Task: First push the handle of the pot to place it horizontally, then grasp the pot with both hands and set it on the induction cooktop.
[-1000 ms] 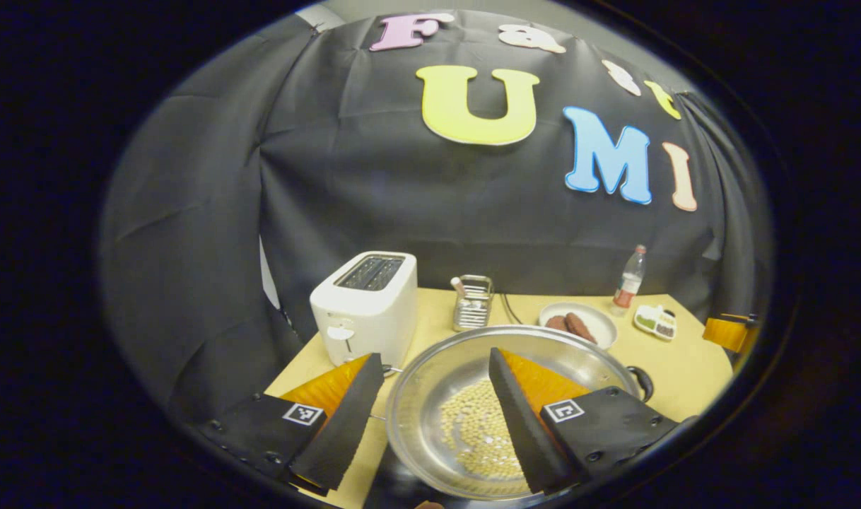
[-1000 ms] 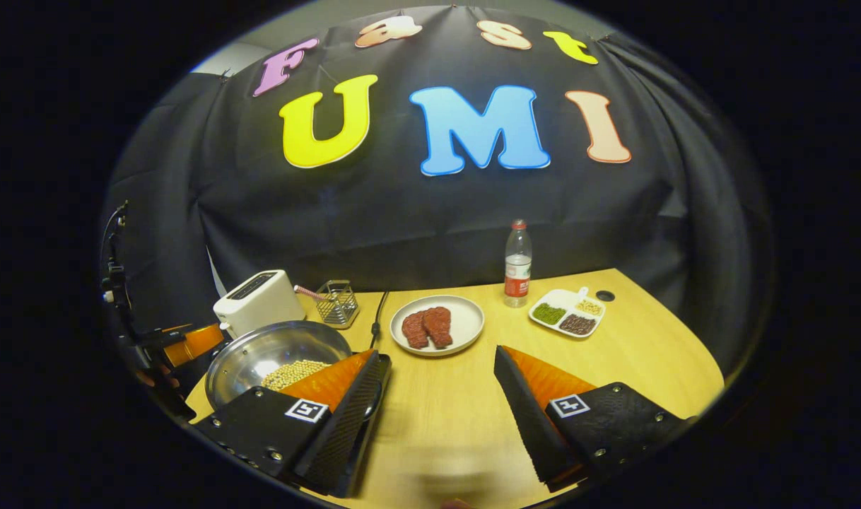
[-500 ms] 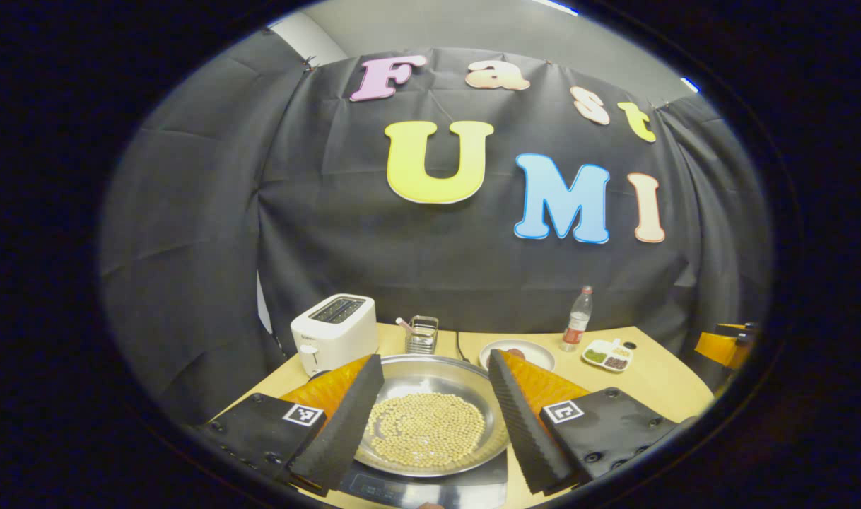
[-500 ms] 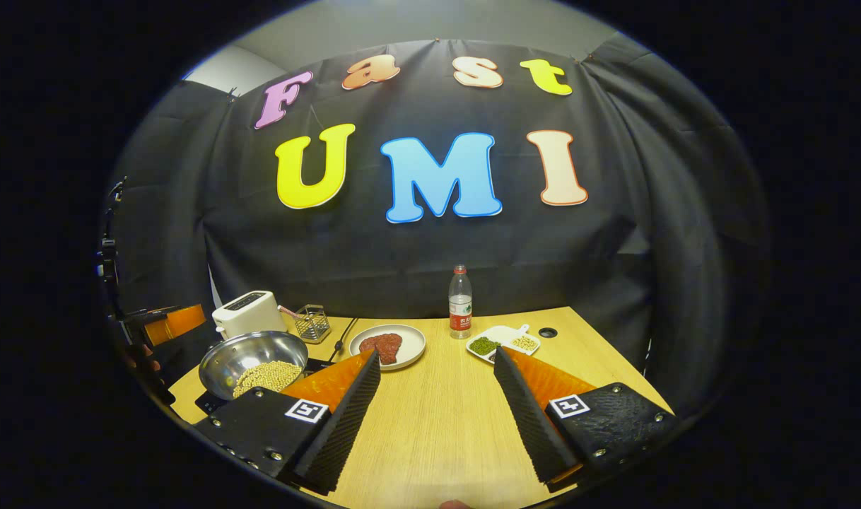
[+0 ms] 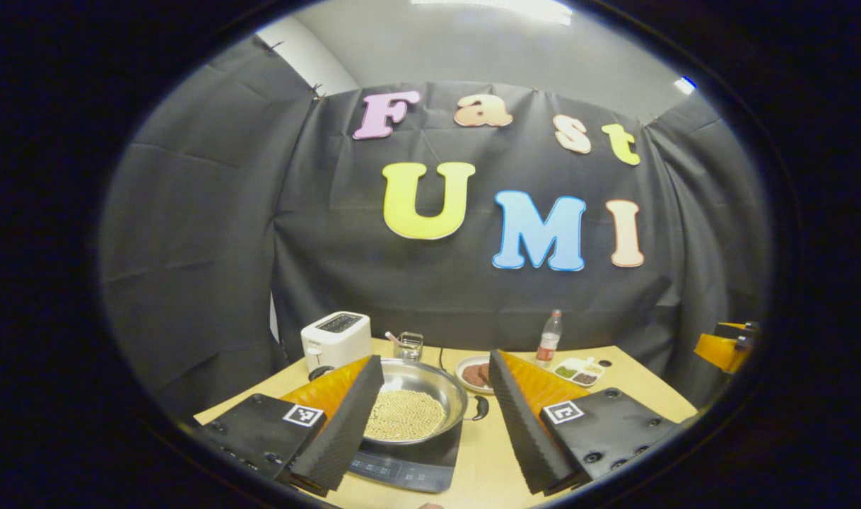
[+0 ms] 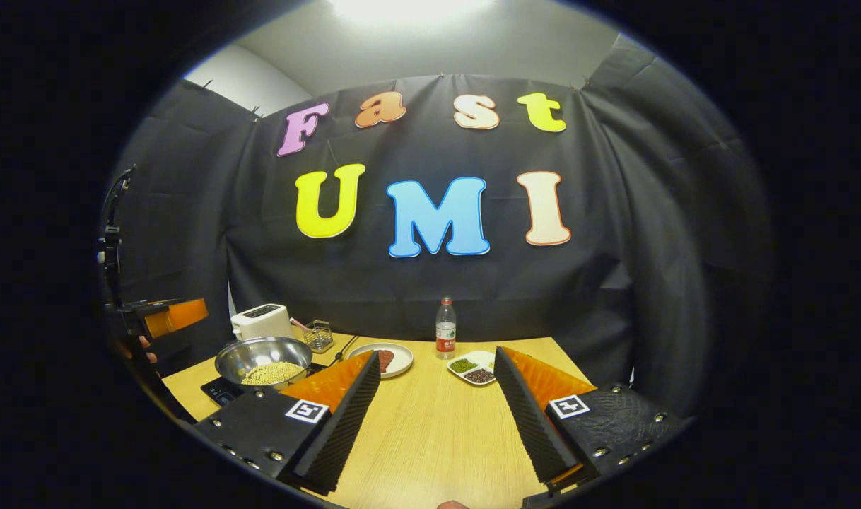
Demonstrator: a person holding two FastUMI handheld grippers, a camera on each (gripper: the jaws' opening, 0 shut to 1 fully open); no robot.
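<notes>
Pot: round, shallow stainless-steel pot (image 5: 418, 399) sits on the flat black induction cooktop (image 5: 409, 463) near the left front of the pale wooden worktop (image 6: 437, 431); judged from this, the setting-down step looks done.
Pot look: shiny metal bowl with a wide rim, its floor covered by a layer of small pale-yellow beans (image 5: 404, 415); a short dark handle (image 5: 479, 408) sticks out level on its right side in the left gripper view.
Left gripper (image 5: 430, 417): jaws spread wide with nothing between them, standing back from the pot, which lies beyond the fingers.
Right gripper (image 6: 437, 417): jaws also apart and empty, over bare worktop well to the right of the pot.
Why held so: both grippers off the pot suggests it rests on its own weight; the cooktop's control strip faces the front edge, left uncovered.
Surroundings: white two-slot toaster (image 5: 336, 340) behind the pot; white round plate with dark red meat pieces (image 6: 391, 359) and clear plastic bottle (image 6: 444, 338) farther right.
</notes>
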